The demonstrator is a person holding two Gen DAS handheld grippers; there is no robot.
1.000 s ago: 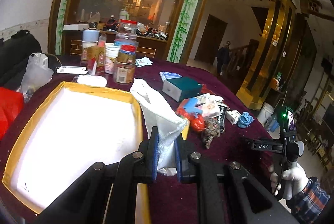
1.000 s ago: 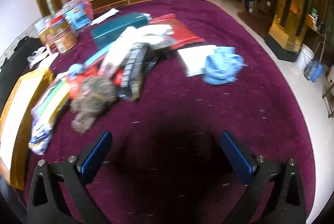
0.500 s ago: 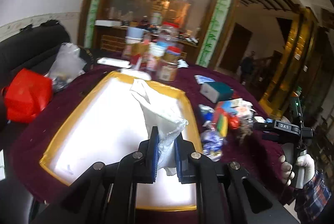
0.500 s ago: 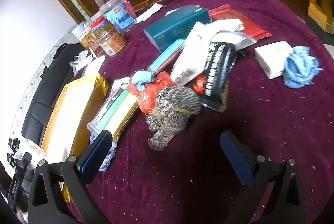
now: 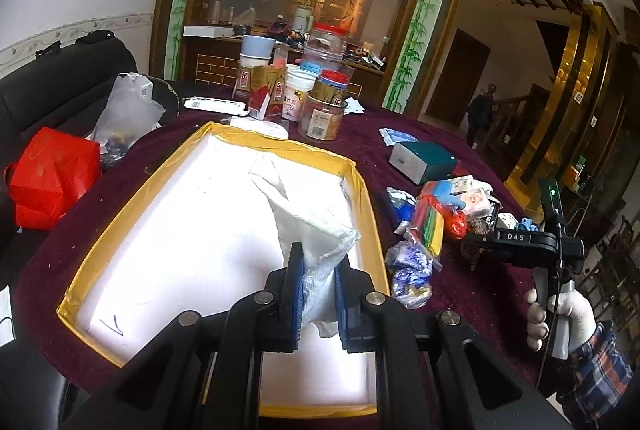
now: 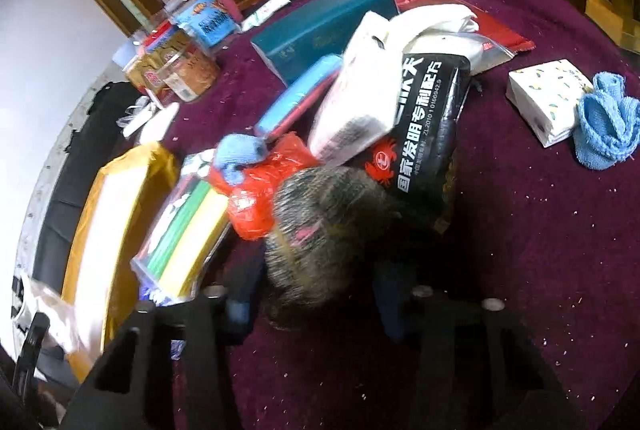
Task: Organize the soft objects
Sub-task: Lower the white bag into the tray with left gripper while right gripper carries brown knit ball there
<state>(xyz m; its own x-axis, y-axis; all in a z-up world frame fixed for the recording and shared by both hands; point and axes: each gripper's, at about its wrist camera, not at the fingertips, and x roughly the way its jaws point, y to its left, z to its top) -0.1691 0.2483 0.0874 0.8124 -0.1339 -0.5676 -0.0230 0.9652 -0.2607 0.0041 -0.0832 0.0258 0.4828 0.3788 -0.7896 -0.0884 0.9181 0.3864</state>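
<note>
A white plastic bag (image 5: 308,230) is pinched between the blue pads of the left gripper (image 5: 318,304), its crumpled body rising up and away from the jaws over the white interior of a shallow box with a yellow taped rim (image 5: 366,197). In the right wrist view a mottled grey-brown knitted item (image 6: 324,230) lies directly between the fingers of the right gripper (image 6: 312,304), at the near edge of a heap of packets – a black pouch with white Chinese print (image 6: 420,133), a red plastic bag (image 6: 256,197), a clear pack of coloured sheets (image 6: 188,234) and a teal box (image 6: 320,25). Well apart to the right, a blue cloth (image 6: 606,125) rests against a white patterned napkin pack (image 6: 548,97).

Everything is set on a round table covered in a dark maroon cloth (image 6: 540,230), speckled with pale crumbs. Jars and tins (image 5: 324,105) are grouped at the far side, a red bag (image 5: 52,177) lies on a black sofa at the left, and a glass-fronted wooden partition with bamboo-painted frames (image 5: 416,29) is seen behind.

The left jaws are fully closed on the bag. The right jaws are closing around the knitted item – blur hides whether the pads press on it yet. The handle is held by a white-gloved hand (image 5: 560,314) with a plaid sleeve
</note>
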